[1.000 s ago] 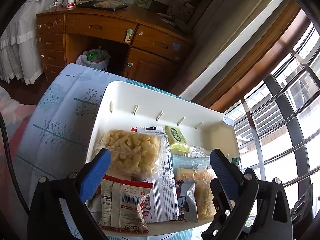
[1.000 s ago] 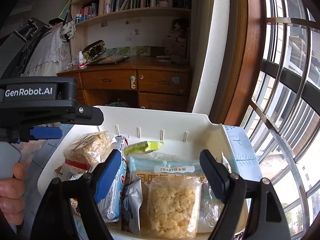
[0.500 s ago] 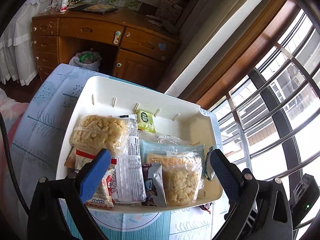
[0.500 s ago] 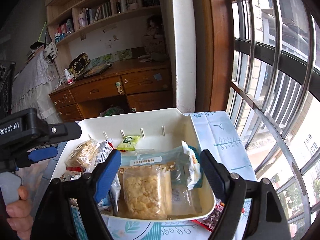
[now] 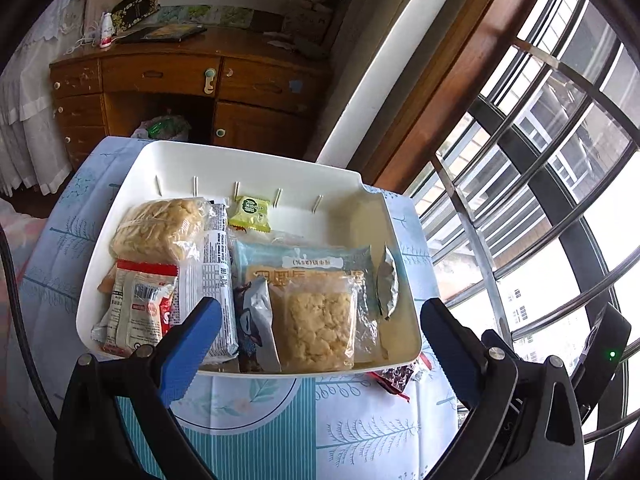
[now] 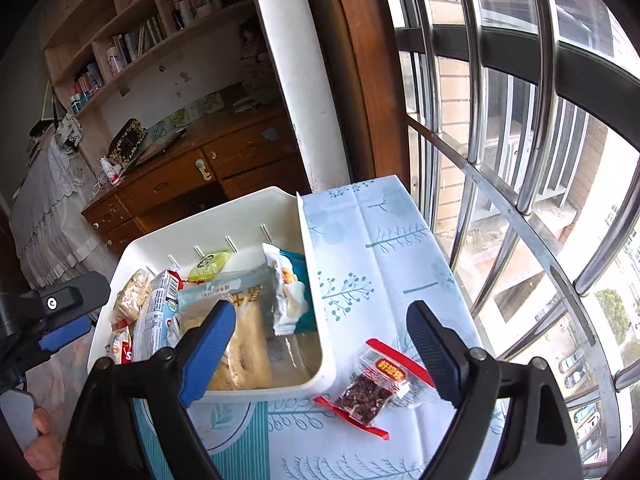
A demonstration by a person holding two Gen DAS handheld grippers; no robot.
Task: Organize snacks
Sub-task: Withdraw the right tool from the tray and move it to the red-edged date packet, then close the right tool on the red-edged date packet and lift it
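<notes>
A white tray (image 5: 256, 164) on the blue patterned tablecloth holds several snack packets: a yellow noodle bag (image 5: 160, 228), a small green packet (image 5: 250, 212), a pale blue packet (image 5: 304, 256) and a clear bag of yellow crumbly pieces (image 5: 320, 324). A clear packet with red edges and dark contents (image 6: 372, 384) lies on the cloth outside the tray's near right corner. My left gripper (image 5: 318, 344) hangs open above the tray's front edge, holding nothing. The right gripper (image 6: 320, 348) hovers over that corner and the red-edged packet; its jaws are opening and its pads touch nothing.
Window bars (image 6: 500, 160) run close along the table's right side. A wooden desk (image 5: 180, 76) stands beyond the tray, with shelves (image 6: 132, 36) above it. The left gripper's body (image 6: 52, 304) and a hand (image 6: 44, 444) sit at the right view's left edge. Bare tablecloth (image 6: 384, 240) lies right of the tray.
Both grippers have drawn back from the tray and shifted right. The right view has rolled, bringing the red-edged packet on the cloth into sight. The snacks in the tray lie as before.
</notes>
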